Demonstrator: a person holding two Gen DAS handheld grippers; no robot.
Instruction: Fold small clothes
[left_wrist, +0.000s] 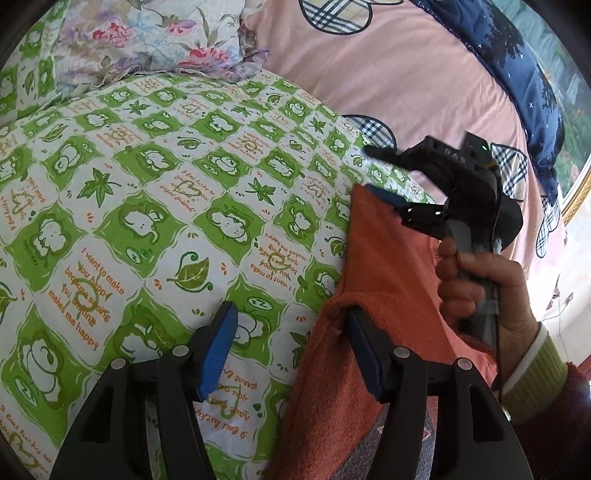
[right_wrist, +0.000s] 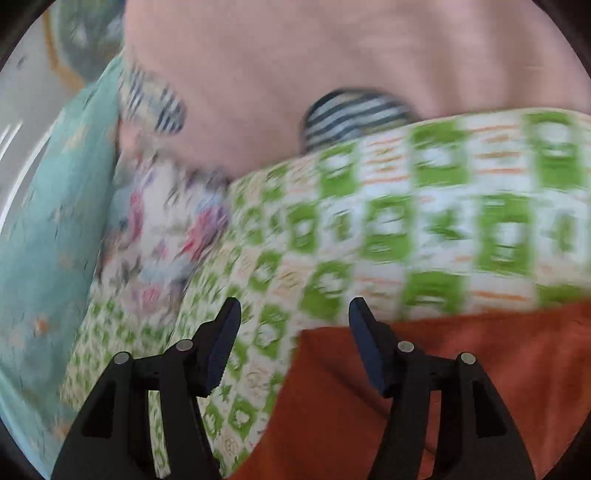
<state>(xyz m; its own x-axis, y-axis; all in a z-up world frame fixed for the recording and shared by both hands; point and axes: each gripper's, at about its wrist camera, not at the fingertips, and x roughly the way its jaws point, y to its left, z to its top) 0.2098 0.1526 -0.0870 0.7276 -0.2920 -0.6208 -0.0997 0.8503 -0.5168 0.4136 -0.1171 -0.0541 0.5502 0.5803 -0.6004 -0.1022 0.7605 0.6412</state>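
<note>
The orange terry-cloth garment (left_wrist: 384, 280) lies at the lower right of the left wrist view, on the green and white printed quilt (left_wrist: 155, 206) that covers the bed. The left claw (left_wrist: 291, 325) stands wide open and holds nothing; its right finger rests against a raised fold of the cloth. The right claw (left_wrist: 384, 177), seen in the middle right of that view, is also open, its lower finger lying along the upper edge of the garment, with no cloth clamped.

I judge that the step in hand is to take 2 edges for a fold. To do it well, each claw should close on 1 layer only, not on the quilt below.

Around are a floral pillow (left_wrist: 147, 40) at the upper left and a pink sheet (left_wrist: 413, 81) at the upper right. The right wrist view is blurred.
</note>
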